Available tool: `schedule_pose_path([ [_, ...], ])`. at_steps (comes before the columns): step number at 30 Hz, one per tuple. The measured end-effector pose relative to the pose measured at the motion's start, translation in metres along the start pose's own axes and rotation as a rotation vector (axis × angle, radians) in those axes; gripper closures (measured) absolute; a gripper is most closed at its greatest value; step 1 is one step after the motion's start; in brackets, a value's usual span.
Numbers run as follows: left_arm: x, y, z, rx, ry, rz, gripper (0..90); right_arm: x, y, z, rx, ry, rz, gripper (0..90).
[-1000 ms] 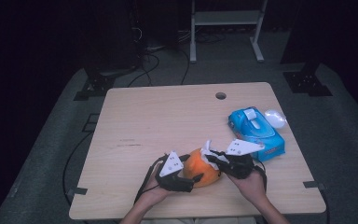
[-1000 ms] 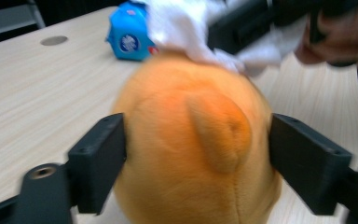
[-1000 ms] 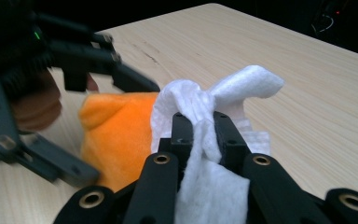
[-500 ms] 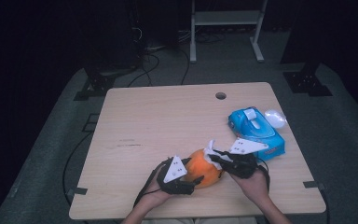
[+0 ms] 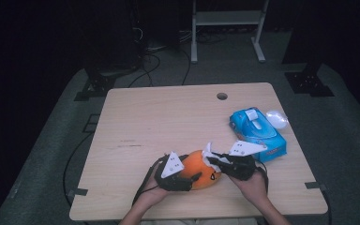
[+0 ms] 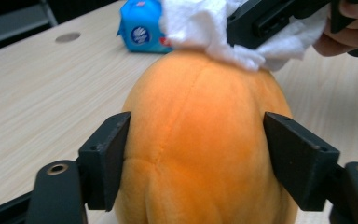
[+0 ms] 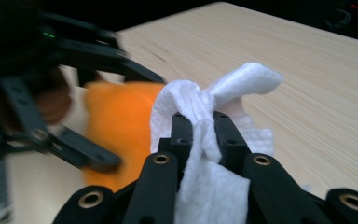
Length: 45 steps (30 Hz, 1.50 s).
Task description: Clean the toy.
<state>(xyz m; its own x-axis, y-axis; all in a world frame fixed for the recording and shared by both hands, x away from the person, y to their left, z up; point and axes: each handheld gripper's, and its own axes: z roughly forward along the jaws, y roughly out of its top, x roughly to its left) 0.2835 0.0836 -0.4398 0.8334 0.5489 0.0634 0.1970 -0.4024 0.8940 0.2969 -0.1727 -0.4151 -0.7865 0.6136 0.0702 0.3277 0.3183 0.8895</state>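
With the left claw (image 6: 193, 154) clasping the orange plush toy (image 6: 200, 144), the right claw (image 7: 200, 128), clenched on the white wipe (image 7: 205, 186), could shove it loose by pressing hard.

This looks like a lab or recording room, though the dark surround hides much. A bare wooden table (image 5: 168, 122) stands on grey carpet (image 5: 51, 154), with black stands (image 5: 98, 84), loose cables (image 5: 154, 58) and a white frame (image 5: 225, 18) behind it.

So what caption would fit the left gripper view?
Left gripper straddles an orange plush while the right gripper presses a tissue on top.
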Motion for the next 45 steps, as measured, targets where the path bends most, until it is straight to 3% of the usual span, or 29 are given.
schedule_pose_path([
  [2, 0.002, -0.001, -0.001, 0.006, 0.003, -0.012, 27.2, -0.007, -0.004, -0.001, 0.010, -0.019, 0.033, 79.5],
  [6, 0.004, -0.003, -0.002, 0.011, 0.010, -0.026, 27.2, -0.008, -0.004, -0.003, 0.015, -0.039, 0.049, 79.5],
  [8, 0.006, -0.004, -0.002, 0.010, 0.011, -0.032, 27.3, -0.001, 0.000, -0.004, -0.002, -0.018, 0.028, 79.5],
  [10, 0.006, -0.004, -0.003, 0.011, 0.009, -0.039, 27.3, 0.008, 0.003, -0.004, -0.021, 0.037, 0.003, 79.4],
  [12, 0.006, -0.004, -0.003, 0.012, 0.009, -0.037, 27.2, 0.014, 0.003, 0.000, 0.000, 0.019, -0.040, 79.4],
  [14, 0.006, -0.004, -0.003, 0.010, 0.009, -0.039, 27.2, 0.007, 0.001, 0.001, 0.007, 0.018, -0.011, 79.4],
  [18, 0.006, -0.004, -0.003, 0.010, 0.008, -0.040, 27.2, -0.014, -0.008, -0.001, 0.026, -0.039, 0.056, 79.4],
  [20, 0.006, -0.004, -0.003, 0.011, 0.007, -0.035, 27.2, -0.019, -0.010, -0.001, 0.040, -0.059, 0.068, 79.3],
  [22, 0.005, -0.003, -0.003, 0.014, 0.007, -0.034, 27.1, -0.018, -0.008, 0.000, 0.024, -0.046, 0.085, 79.4],
  [27, 0.000, -0.001, -0.004, 0.017, -0.006, -0.017, 26.3, -0.006, 0.001, 0.000, -0.009, -0.003, 0.056, 79.3],
  [30, 0.001, 0.007, -0.007, 0.031, -0.025, 0.003, 20.1, -0.005, 0.000, 0.000, -0.003, 0.016, 0.040, 79.4],
  [35, 0.004, 0.014, -0.008, 0.008, -0.051, 0.018, 12.0, 0.005, 0.003, 0.001, -0.003, 0.103, -0.023, 79.4],
  [37, 0.002, 0.011, -0.003, 0.018, -0.048, 0.026, 12.9, 0.008, 0.003, 0.003, 0.000, 0.106, -0.041, 79.4],
  [40, -0.002, 0.011, -0.001, 0.009, 0.016, 0.068, 32.5, 0.001, 0.001, 0.005, 0.001, 0.084, 0.003, 79.4],
  [41, -0.005, 0.014, 0.000, 0.005, 0.045, 0.099, 37.5, -0.003, 0.000, 0.005, -0.003, 0.078, 0.035, 79.4],
  [45, -0.013, 0.022, 0.003, -0.042, 0.195, 0.224, 42.7, -0.010, 0.005, 0.004, -0.039, 0.034, 0.072, 79.5],
])
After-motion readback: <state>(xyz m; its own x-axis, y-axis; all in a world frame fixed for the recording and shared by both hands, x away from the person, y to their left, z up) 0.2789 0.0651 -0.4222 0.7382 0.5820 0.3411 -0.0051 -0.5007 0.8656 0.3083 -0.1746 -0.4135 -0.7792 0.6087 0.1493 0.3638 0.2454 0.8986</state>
